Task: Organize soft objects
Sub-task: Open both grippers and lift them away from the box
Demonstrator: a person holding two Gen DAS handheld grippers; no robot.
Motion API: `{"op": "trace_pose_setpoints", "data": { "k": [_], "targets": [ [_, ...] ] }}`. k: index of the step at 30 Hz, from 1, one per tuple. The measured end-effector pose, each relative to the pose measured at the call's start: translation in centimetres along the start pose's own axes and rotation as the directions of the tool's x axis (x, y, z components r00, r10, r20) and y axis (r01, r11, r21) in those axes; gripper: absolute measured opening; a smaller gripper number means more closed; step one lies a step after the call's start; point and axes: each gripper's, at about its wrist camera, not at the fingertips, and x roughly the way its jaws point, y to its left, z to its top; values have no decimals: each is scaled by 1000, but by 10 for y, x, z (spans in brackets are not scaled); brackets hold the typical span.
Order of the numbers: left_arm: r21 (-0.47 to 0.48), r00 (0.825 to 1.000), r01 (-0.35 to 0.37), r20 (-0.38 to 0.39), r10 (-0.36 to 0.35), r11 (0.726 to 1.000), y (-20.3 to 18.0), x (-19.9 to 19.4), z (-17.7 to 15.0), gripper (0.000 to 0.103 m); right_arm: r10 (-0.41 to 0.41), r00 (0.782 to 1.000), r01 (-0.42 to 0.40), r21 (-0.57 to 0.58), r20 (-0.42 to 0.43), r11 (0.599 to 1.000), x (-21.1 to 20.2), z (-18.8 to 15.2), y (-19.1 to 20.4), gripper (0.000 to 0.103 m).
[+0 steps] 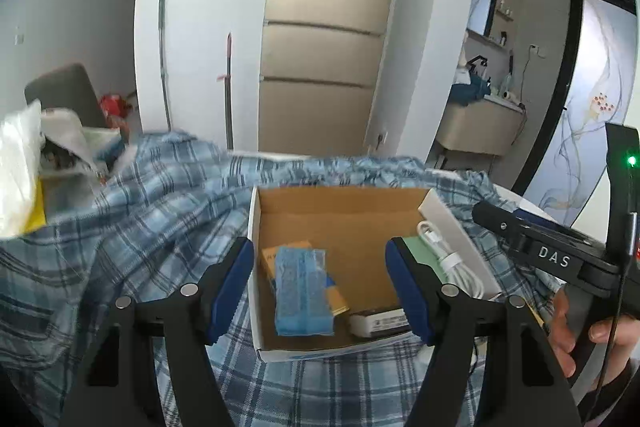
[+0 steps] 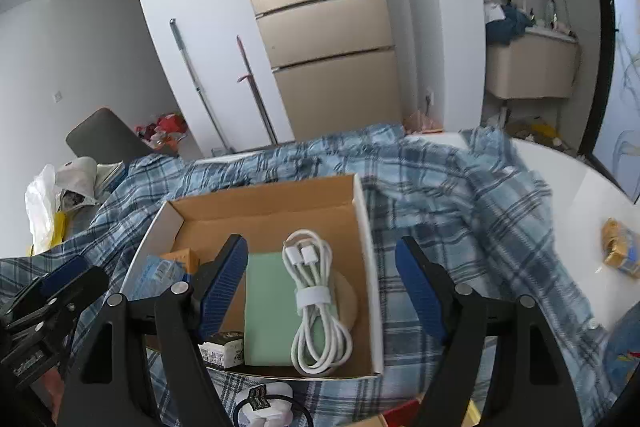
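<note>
The left gripper [image 1: 320, 285] hangs with its blue-padded fingers [image 1: 230, 287] spread wide and holding nothing, straddling the near left part of the cardboard box [image 1: 344, 203]. The right gripper [image 2: 322, 289] is likewise wide open and empty; its left finger sits over the box interior and its right finger over the cloth just outside the box's right wall.

Between the left fingers lies a blue wrapped packet [image 1: 302, 293] on top of an orange packet [image 1: 280, 257]. On the right side of the box a green pad [image 2: 268, 311] carries a coiled white cable [image 2: 316, 303], and a small white box [image 2: 222, 347] rests at the near edge.

If the next step is placing or taking a soft item, the person would do well to lower the fingers squarely over one item only, close on its middle, and keep the pads clear of the box wall so the light carton is not dragged across the cloth.

The box stands on a blue plaid shirt [image 2: 460, 195] spread in loose folds over a white worktop [image 2: 580, 187], which may shift under any sideways pull. A yellow-and-blue crumpled packet [image 2: 620, 243] lies well apart at the right. A white plastic bag [image 2: 40, 211] sits at the far left. Behind stand a beige fridge [image 2: 320, 27] and a mop [image 2: 196, 83] leaning on the white wall.
</note>
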Motion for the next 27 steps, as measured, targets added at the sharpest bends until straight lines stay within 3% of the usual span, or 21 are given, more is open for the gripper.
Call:
{"op": "trace_pose_setpoints", "data": {
  "k": [5,9,14,17,19,22,27],
  "targets": [
    [16,998,30,62,-31,999,-13,-31,10,71,27,999,-26,-30,47,999,-32,11,8,77],
    [57,994,53,90,-58,997,-24,-51,11,83,38,995,-32,-61,92,998,-60,13,11,81],
    [79,988,104,102,-112,991,-28,-72,3,84,36,994,-27,-87,106,996,-87,3,5,82],
    [78,983,131,116,-139,988,-28,-83,-4,87,24,992,-13,-92,120,996,-99,-9,-2,91],
    [83,981,129,135,-139,988,-28,-88,-8,93,9,990,4,-91,144,996,-107,-16,-5,99],
    [103,977,119,167,-135,988,-28,-96,-16,103,-8,984,23,-83,177,996,-115,-25,-8,103],
    [102,976,118,172,-134,988,-25,-94,-27,103,-19,986,36,-98,166,995,-116,-37,-4,103]
  ]
}}
